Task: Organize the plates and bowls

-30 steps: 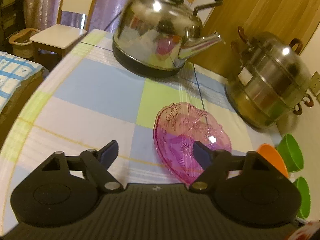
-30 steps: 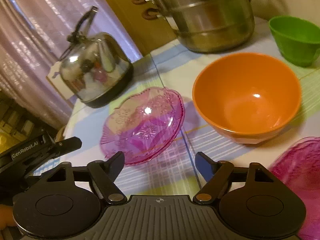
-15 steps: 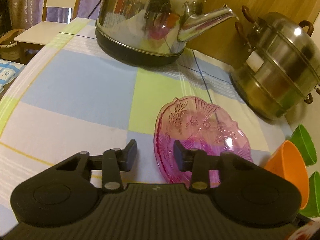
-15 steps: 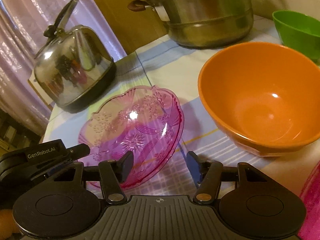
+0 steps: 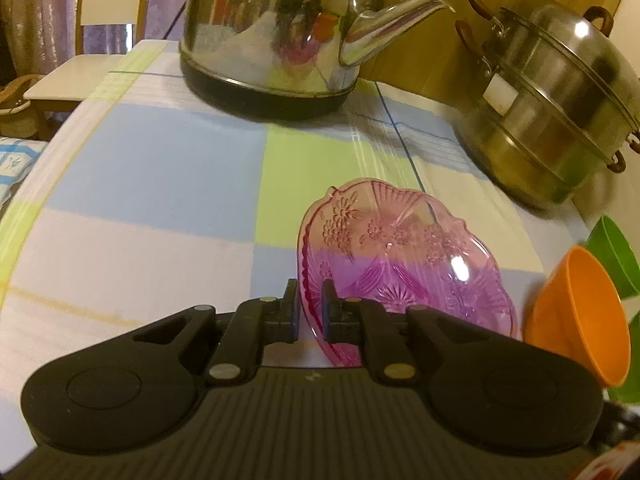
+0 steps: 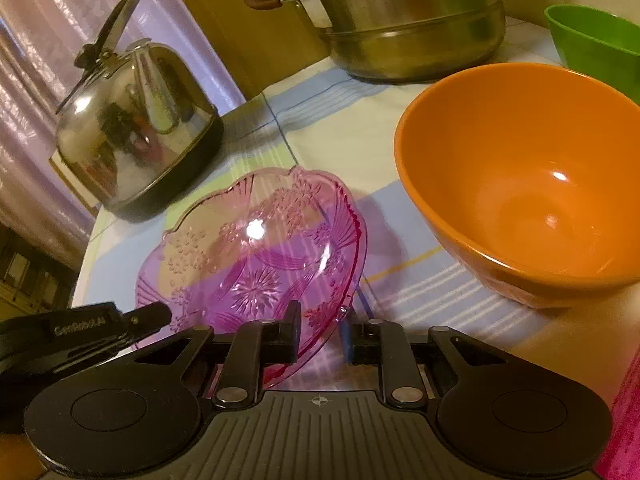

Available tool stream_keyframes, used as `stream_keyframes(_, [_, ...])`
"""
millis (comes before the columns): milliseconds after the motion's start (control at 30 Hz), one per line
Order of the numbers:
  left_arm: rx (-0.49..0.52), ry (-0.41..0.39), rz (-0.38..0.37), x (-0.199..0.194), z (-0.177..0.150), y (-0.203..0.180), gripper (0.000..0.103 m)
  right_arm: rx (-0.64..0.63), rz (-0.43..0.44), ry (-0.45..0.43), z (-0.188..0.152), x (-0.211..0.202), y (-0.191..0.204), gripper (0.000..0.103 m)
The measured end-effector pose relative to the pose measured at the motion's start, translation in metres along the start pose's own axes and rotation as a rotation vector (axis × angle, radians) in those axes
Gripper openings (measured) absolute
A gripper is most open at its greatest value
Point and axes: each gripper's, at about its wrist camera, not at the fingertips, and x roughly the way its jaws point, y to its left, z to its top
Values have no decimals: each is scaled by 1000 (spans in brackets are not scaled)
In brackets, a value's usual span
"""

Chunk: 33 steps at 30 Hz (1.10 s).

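A pink glass plate (image 5: pixel 400 256) with a pressed flower pattern lies on the checked tablecloth, and both grippers are at its rim. My left gripper (image 5: pixel 310 312) is shut on the plate's near left edge, with the rim pinched between its pads. From the opposite side, my right gripper (image 6: pixel 320 332) has its jaws closing around the rim of the same plate (image 6: pixel 248 248); a small gap still shows at the pads. The left gripper (image 6: pixel 160 314) also shows in the right wrist view, at the plate's left rim. An orange bowl (image 6: pixel 528 184) stands just right of the plate.
A steel kettle (image 5: pixel 280 32) and a stacked steel steamer pot (image 5: pixel 552 100) stand at the back of the table. A green bowl (image 6: pixel 596 40) sits behind the orange bowl (image 5: pixel 576 312). Another pink plate (image 6: pixel 624 420) shows at the right edge. A chair (image 5: pixel 92 40) stands beyond the table's left end.
Both grippers came down and forward onto the pink plate. The left jaws went from wide open to shut on the rim. The right jaws narrowed around the opposite rim.
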Motion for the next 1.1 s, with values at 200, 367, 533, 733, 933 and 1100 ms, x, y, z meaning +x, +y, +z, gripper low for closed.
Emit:
stream_keyframes(200, [-21,4,50,-41,-26,1,10,-57,42,28,-12,-26,2,18])
stream_keyframes(367, [-28,-5,64,-85,-43,-8,10,-110,83,48,-28,-62,1,19])
stream_keyframes(533, [-32,-34,73,-137,-68,-29,10,-130,111,49,-39,-109,-7,19])
stream_keyframes(733, [-40,-63,52,-197,-108,-57,10,-135,134,33,-56,-179,-25,19])
stream_keyframes(933, [-41,-62,28,-243,-159,-87,10,-168,136,12,-81,-248,-53,19])
stream_keyframes(1100, [-21,-47,7,-265,-196,-113,11,-198,115,9,-102,-289,-78,19])
